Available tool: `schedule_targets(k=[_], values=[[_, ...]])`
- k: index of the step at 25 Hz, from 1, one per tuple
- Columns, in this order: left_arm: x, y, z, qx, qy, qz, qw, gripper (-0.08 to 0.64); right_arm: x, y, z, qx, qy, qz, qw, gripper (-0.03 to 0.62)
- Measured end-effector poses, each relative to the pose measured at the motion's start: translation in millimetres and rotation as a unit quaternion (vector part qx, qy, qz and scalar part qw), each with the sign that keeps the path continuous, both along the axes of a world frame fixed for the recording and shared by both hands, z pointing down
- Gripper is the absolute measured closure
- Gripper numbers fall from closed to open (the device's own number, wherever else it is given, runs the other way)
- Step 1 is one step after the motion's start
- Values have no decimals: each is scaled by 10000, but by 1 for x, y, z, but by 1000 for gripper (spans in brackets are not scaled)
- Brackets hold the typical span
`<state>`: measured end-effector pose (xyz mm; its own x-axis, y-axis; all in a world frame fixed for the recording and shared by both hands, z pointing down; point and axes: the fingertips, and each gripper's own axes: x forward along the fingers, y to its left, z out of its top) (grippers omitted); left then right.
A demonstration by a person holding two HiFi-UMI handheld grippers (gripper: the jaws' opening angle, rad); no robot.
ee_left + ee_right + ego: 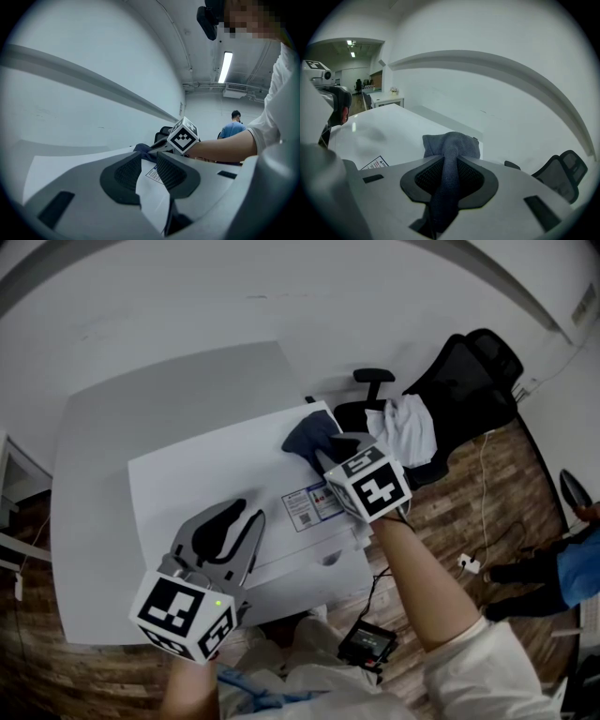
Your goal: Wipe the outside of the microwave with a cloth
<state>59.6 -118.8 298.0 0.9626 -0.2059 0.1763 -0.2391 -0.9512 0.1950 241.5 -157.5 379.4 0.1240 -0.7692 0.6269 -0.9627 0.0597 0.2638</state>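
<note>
Because the cloth (451,145) is soft and light, it bunches rather than lying flat. A thick fold of it runs down between the jaws of the right gripper (330,456), which are closed on it, and the rest spills out ahead in a loose wad. That wad rests on top of the microwave (206,484), at its far right corner, just beyond the printed label (309,507) on the top panel. The microwave is a white box standing on the grey bench (94,427).

The left gripper (239,517) hangs over the near left part of the microwave top. Its jaws are apart with nothing between them; only the white panel shows through the gap.

By its look the cloth is a fleecy fabric that should drag a little on the smooth panel and not slip from the textured pads. The hold near its middle seems sound, leaving enough free fabric in front to press down. Taken by an edge, it would likely trail and fold under. The top panel looks hard and stiff enough for firm pressure, though a light oven might slide on the bench, and the free left gripper could steady it at the near edge.
</note>
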Motion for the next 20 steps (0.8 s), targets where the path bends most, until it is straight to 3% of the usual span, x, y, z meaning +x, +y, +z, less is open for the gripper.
schedule_targets(k=[12,20], values=[[-5,3,0,-13,10,-31,10000,469,11,-5,1,11,-68,552,9985,495],[-20,-4,-2,-26,45,-186,9998,469,-4,-14,1,72,-358,615,9974,495]])
